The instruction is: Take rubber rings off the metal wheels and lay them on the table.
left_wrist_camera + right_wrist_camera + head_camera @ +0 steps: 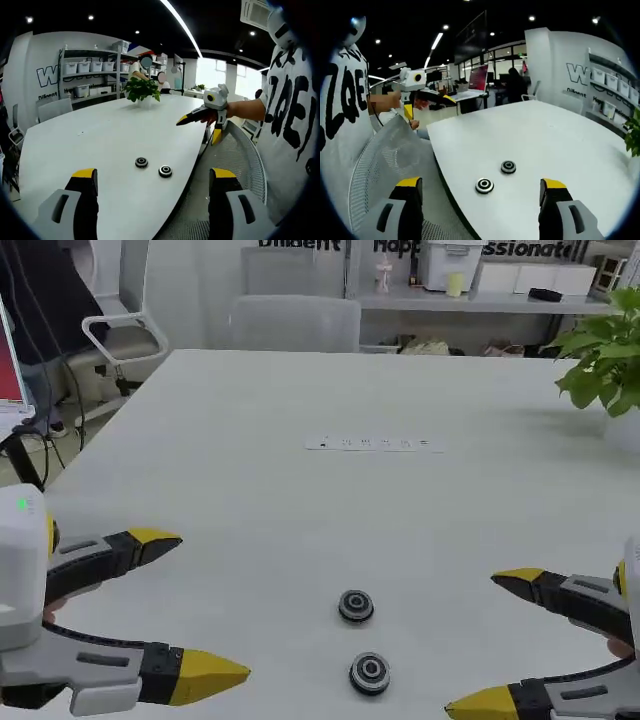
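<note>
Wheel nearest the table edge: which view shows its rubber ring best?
Head view: the near wheel is largest there, seen from above, with its dark ring clear around the hub. Right gripper view shows it smaller and oblique; left gripper view smaller still.

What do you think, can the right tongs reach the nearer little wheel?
Probably yes. The right tongs are open and sit just beside the nearer wheel, with bare table between them, so nothing seems to be in the way.
</note>
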Available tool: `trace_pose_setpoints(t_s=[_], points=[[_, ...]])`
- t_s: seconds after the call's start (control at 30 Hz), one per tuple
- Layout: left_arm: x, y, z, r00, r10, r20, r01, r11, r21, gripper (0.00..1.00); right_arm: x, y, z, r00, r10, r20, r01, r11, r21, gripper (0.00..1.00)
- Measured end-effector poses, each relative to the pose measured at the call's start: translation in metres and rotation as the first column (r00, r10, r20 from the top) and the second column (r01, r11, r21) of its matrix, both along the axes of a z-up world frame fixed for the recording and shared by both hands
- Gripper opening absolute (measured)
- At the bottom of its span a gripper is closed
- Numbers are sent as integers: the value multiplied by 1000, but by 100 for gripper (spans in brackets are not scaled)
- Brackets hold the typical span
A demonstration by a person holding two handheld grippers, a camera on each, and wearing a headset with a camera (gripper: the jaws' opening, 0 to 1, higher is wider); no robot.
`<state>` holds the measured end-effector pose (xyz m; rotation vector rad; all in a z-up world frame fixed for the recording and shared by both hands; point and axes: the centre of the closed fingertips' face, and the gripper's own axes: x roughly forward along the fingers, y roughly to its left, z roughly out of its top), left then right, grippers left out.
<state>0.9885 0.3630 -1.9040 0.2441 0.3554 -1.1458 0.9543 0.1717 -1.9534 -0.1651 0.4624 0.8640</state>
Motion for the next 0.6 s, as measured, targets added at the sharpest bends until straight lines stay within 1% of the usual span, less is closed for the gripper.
trace_pose_setpoints(t_s=[0.13,0.3,0.4,0.6], points=[[1,-2,-1,1000,1,1,-1,1000,-4,90,-1,-4,-6,1000,0,-2,0,1000,-3,96],[0,-10,-7,1000,-8,-6,8,1000,-1,90,-5,-9,-12,1000,2,-11,-2,1000,-8,96],[-3,-14,-8,1000,-18,0,18,1000,10,90,-5,-13,-13,1000,-4,-9,4,1000,-7,96],[-4,-16,-8,1000,-23,1,23,1000,7,90,-7,-15,-12,1000,-11,1,11,1000,-5,96]])
